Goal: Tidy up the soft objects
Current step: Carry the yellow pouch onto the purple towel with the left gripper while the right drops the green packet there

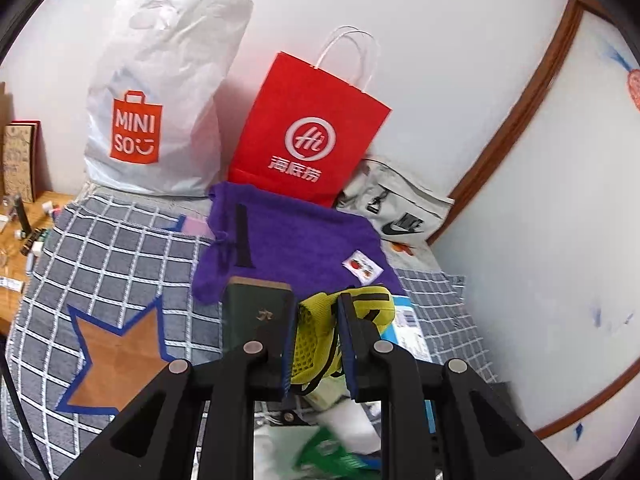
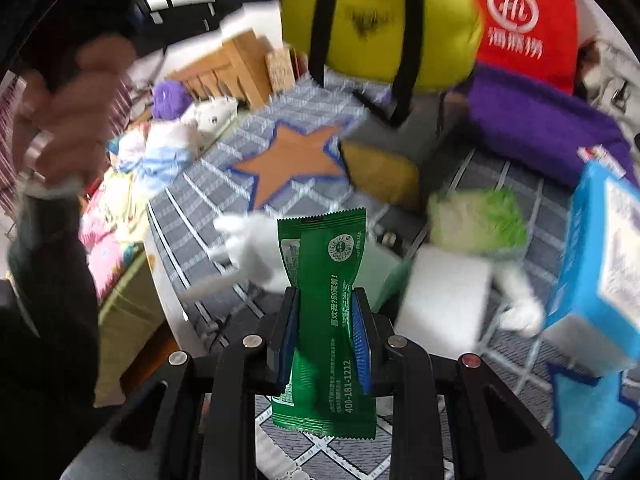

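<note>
Both grippers are loaded: the left gripper (image 1: 316,344) is clamped on the mesh edge of a yellow pouch (image 1: 348,320), and the right gripper (image 2: 324,336) pinches a green sachet (image 2: 326,304) at its waist, so the packet stands upright between the blue pads. Gripping the thin edges looks like the sensible way to lift limp things without crushing them. From the right wrist view, the yellow pouch hangs in the air above the grey checked cloth (image 2: 224,208), black straps dangling, well clear of the star patch (image 2: 292,160). Lying below are a purple towel (image 1: 296,240), a green fluffy pad (image 2: 480,220) and a white sponge block (image 2: 444,292). Left is raised and level; right sits lower, pointing forward over the pile.
</note>
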A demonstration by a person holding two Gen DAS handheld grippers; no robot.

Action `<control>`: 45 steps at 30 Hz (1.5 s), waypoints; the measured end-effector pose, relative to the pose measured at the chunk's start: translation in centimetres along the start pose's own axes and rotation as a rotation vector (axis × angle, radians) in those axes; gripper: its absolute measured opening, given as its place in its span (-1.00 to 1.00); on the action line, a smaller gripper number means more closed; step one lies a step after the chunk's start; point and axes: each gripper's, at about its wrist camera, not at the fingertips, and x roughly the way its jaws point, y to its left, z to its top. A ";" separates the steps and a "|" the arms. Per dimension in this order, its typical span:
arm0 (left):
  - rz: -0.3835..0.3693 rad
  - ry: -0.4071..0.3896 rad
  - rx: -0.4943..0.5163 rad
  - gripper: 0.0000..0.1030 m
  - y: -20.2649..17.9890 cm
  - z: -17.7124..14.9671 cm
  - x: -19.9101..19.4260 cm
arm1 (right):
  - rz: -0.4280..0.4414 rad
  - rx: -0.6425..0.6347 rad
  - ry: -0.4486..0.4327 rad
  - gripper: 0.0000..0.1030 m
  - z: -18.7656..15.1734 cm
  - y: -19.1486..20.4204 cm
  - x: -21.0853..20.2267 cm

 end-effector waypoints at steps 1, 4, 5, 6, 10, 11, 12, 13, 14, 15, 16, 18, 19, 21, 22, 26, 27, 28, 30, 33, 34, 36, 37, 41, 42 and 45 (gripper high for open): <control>0.016 0.003 0.001 -0.62 0.0 0.2 0.2 | -0.013 0.002 -0.016 -0.50 0.3 -0.4 -0.7; 0.079 0.011 0.005 -0.62 0.2 0.7 0.9 | -0.052 0.024 -0.059 -0.50 1.3 -1.9 -2.4; 0.088 0.012 0.002 -0.62 0.2 0.9 1.1 | -0.062 0.029 -0.072 -0.50 1.6 -2.3 -2.9; 0.091 0.011 -0.002 -0.62 0.3 1.2 1.3 | -0.072 0.034 -0.087 -0.50 2.0 -2.9 -3.4; 0.106 0.021 -0.016 -0.62 0.6 2.4 2.5 | -0.112 0.062 -0.138 -0.50 3.6 -5.6 -5.2; 0.115 0.026 -0.019 -0.62 0.7 2.7 2.9 | -0.128 0.068 -0.146 -0.50 4.1 -6.2 -5.4; 0.120 0.031 -0.023 -0.62 0.8 3.0 3.4 | -0.144 0.077 -0.157 -0.50 4.6 -7.1 -5.6; 0.119 0.034 -0.027 -0.62 1.0 3.4 3.9 | -0.148 0.084 -0.164 -0.50 5.0 -7.7 -5.8; 0.116 0.036 -0.031 -0.62 1.1 3.6 4.2 | -0.153 0.094 -0.171 -0.50 5.4 -8.3 -5.9; 0.108 0.039 -0.040 -0.62 1.2 4.0 4.7 | -0.161 0.107 -0.179 -0.50 5.9 -9.2 -6.0; 0.101 0.040 -0.048 -0.62 1.3 4.4 5.1 | -0.167 0.114 -0.184 -0.50 6.2 -9.9 -6.1; 0.085 0.044 -0.062 -0.62 1.6 5.1 5.9 | -0.189 0.128 -0.198 -0.50 7.2 -11.4 -6.2; 0.076 0.047 -0.067 -0.62 1.7 5.5 6.3 | -0.198 0.135 -0.203 -0.50 7.5 -12.0 -6.2; 0.056 0.059 -0.076 -0.62 1.9 6.3 7.3 | -0.220 0.147 -0.213 -0.50 8.3 -13.4 -6.2; 0.049 0.065 -0.077 -0.62 2.0 6.7 7.7 | -0.235 0.150 -0.216 -0.50 8.8 -14.1 -6.1; 0.042 0.077 -0.079 -0.62 2.3 8.2 9.4 | -0.294 0.157 -0.225 -0.50 10.7 -16.8 -5.9; 0.048 0.083 -0.082 -0.62 2.5 8.6 10.2 | -0.307 0.163 -0.223 -0.49 11.3 -17.8 -5.6; 0.051 0.089 -0.084 -0.62 2.7 8.8 10.8 | -0.320 0.166 -0.223 -0.49 11.7 -18.4 -5.4; 0.045 0.109 -0.104 -0.62 3.3 9.2 12.1 | -0.345 0.165 -0.217 -0.49 12.6 -19.8 -4.7; 0.013 0.154 -0.131 -0.62 4.1 9.5 14.2 | -0.351 0.158 -0.203 -0.49 14.0 -22.1 -3.3; 0.007 0.168 -0.140 -0.62 4.4 9.5 14.8 | -0.348 0.157 -0.197 -0.49 14.3 -22.6 -2.9; -0.001 0.200 -0.160 -0.62 5.0 9.6 16.3 | -0.345 0.154 -0.186 -0.49 15.0 -23.9 -2.1; -0.004 0.215 -0.169 -0.62 5.3 9.5 16.8 | -0.344 0.150 -0.180 -0.49 15.3 -24.4 -1.6; 0.001 0.266 -0.203 -0.62 6.6 9.4 19.4 | -0.331 0.144 -0.145 -0.49 16.1 -26.4 0.3; 0.004 0.277 -0.208 -0.62 6.9 9.3 20.1 | -0.329 0.142 -0.134 -0.49 16.2 -26.9 0.9; 0.027 0.300 -0.201 -0.61 7.3 9.1 21.5 | -0.325 0.143 -0.108 -0.49 16.4 -28.1 2.3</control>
